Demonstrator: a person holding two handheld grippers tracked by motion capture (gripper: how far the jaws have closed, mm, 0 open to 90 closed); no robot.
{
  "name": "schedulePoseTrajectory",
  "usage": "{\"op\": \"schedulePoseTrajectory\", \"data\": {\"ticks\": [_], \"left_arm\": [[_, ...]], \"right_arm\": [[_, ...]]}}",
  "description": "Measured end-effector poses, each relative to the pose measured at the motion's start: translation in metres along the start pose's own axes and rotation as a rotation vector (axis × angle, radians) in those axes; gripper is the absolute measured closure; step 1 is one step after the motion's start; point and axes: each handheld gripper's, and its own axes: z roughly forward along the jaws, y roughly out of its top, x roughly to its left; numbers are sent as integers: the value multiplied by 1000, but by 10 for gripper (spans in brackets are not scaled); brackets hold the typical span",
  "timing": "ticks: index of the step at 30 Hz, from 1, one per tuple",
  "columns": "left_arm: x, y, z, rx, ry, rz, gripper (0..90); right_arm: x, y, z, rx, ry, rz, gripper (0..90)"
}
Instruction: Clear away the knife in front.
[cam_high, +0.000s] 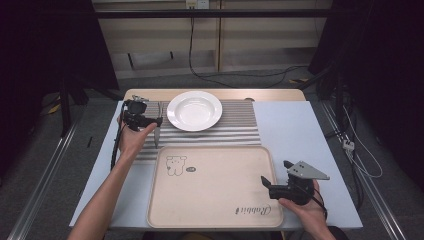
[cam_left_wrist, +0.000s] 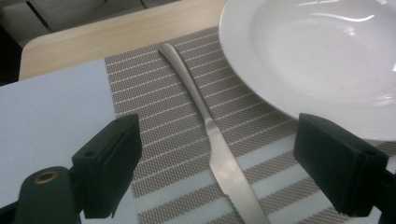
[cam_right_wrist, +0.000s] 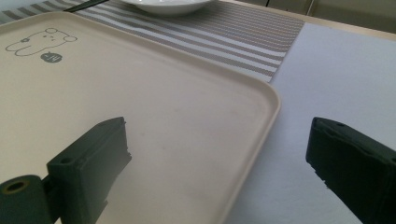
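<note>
Nearest the person, the right gripper (cam_high: 268, 183) rests in the right hand (cam_high: 306, 202) at the near right corner of a cream rectangular plastic tray (cam_high: 215, 210) printed with a small bear drawing. Its two black jaws stand wide apart with nothing between them; in the right gripper view they straddle the tray's rounded edge (cam_right_wrist: 261, 140), one over the tray, the other over the pale blue tabletop (cam_right_wrist: 336, 79).

The tray lies empty in the middle of the table, its far edge just beside a beige-and-white striped woven placemat (cam_high: 240, 127).

Farther off on the left, the left hand (cam_high: 132, 137) holds the left gripper (cam_high: 159, 120) over the mat's left part. Its jaws are parted, and no pad touches anything. Between them in the left gripper view lies a slim silver metal table knife (cam_left_wrist: 210, 126), flat on the mat, its handle pointing away toward the wooden table edge (cam_left_wrist: 116, 32) and its blade running toward the camera. In the high view the knife (cam_high: 157, 131) shows as a thin dark line, so how high the jaws hang above it is hard to judge.

Just beside the knife sits a round white ceramic deep plate (cam_high: 194, 110), empty, on the far middle of the mat; knife and plate lie close but apart.
</note>
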Motion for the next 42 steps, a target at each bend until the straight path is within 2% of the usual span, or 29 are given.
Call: {"op": "schedulePoseTrajectory", "data": {"ticks": [4,6,9,12,16,18,20,22,24,28,31,33,35,37,41,42], "left_arm": [[4,8,15,46,-2,6,178],[6,10,23,67,-4,-15,209],[8,12,29,72,9,-17,243],[12,15,37,81,-4,-40,287],[15,16,44,98,19,-59,366],[17,17,48,105,6,-75,389],[16,20,50,124,25,-44,412],[14,23,51,110,23,-42,421],[10,25,54,117,3,-36,455],[2,25,61,123,13,-10,531],[-1,23,66,143,33,-19,559],[0,23,68,148,17,-30,570],[0,23,71,160,25,-20,596],[0,22,74,166,15,-4,682],[2,24,76,174,12,-20,699],[4,24,75,185,10,-9,704]], "right_arm": [[0,0,0,4,12,1,63],[-1,-1,1,6,16,10,62],[-1,-1,0,4,16,13,69],[0,-1,0,2,20,12,74],[0,-1,-1,0,20,9,74],[0,-1,-2,0,20,11,73],[-1,-1,-1,2,20,9,71],[0,-1,-1,3,21,9,71],[-1,0,-1,4,22,12,71],[-1,-1,0,12,22,9,70],[0,-1,-1,10,26,6,70],[0,-1,-1,11,27,8,70],[0,-1,-1,11,28,8,70],[0,-1,-1,14,30,11,68],[0,-1,0,24,39,6,66],[0,-1,1,23,38,5,66]]}}
